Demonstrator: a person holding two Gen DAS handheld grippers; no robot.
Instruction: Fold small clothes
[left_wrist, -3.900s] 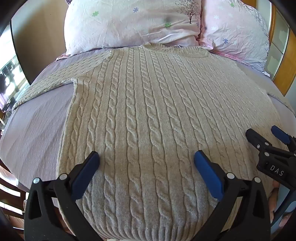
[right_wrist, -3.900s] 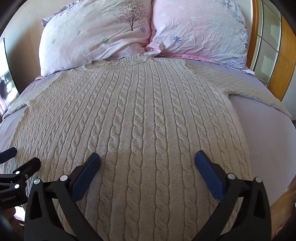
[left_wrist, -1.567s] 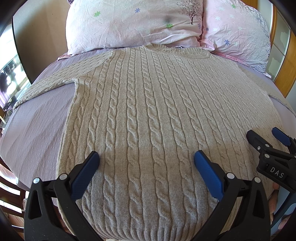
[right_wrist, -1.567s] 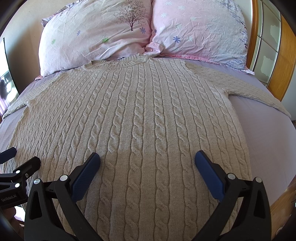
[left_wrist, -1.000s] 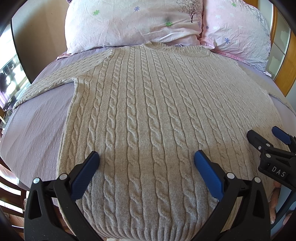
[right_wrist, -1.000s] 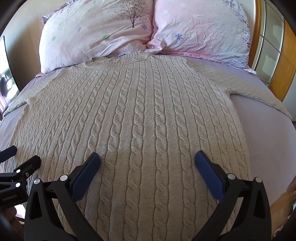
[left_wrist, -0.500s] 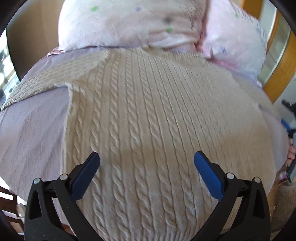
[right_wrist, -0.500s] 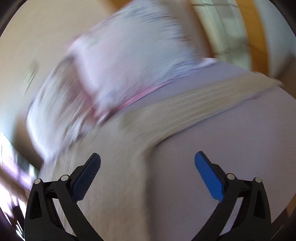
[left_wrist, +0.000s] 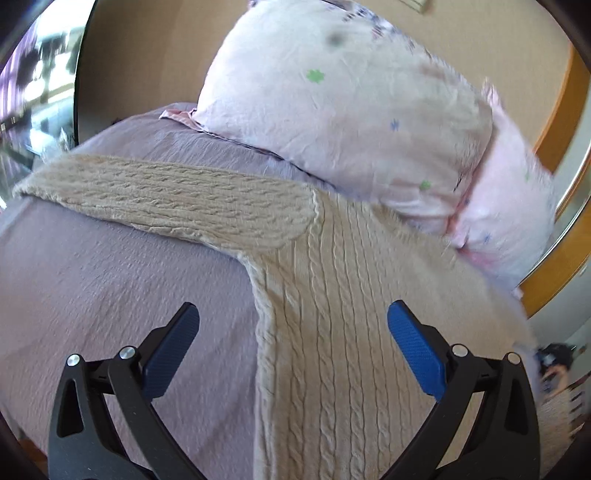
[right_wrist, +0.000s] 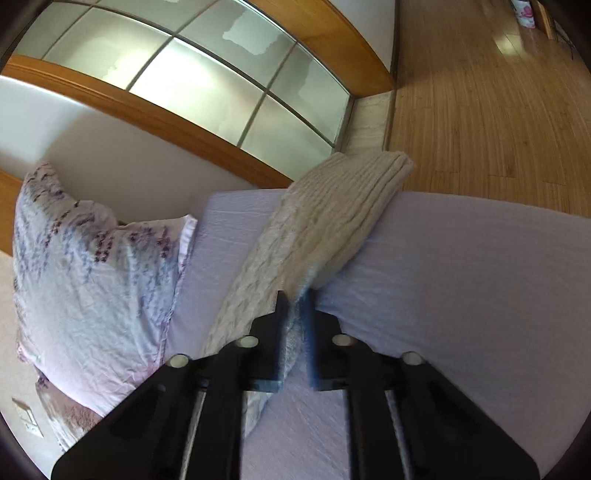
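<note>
I see the bed (left_wrist: 92, 280) filling most of both views, covered in a lilac sheet, with wood flooring (right_wrist: 480, 92) beyond its far edge in the right wrist view and a frosted glass panel (right_wrist: 207, 85) in an orange wooden frame behind it. Two pale pink pillows sit at the head: the nearer pillow (left_wrist: 343, 110) with small green and blue flower prints, and a second pillow (left_wrist: 509, 206) tucked just behind it to the right. The beige cable-knit sweater (left_wrist: 332, 350) lies flat on the sheet, its shoulder touching the lower edge of the pillows. One sleeve (left_wrist: 166, 199) stretches out to the left across the sheet in the left wrist view; the other sleeve (right_wrist: 343, 206) runs away from my right gripper to the bed's edge, where its cuff hangs just over. My left gripper (left_wrist: 293, 347) hovers above the sweater's side edge near the armpit, its blue-padded fingers (left_wrist: 413, 350) spread wide and holding nothing. My right gripper (right_wrist: 295, 325) has its fingers (right_wrist: 279, 321) pressed nearly together with a fold of the sleeve knit pinched between them; that part is blurred. I can read no lettering or brand marks on the garment, bedding or grippers in either view.
</note>
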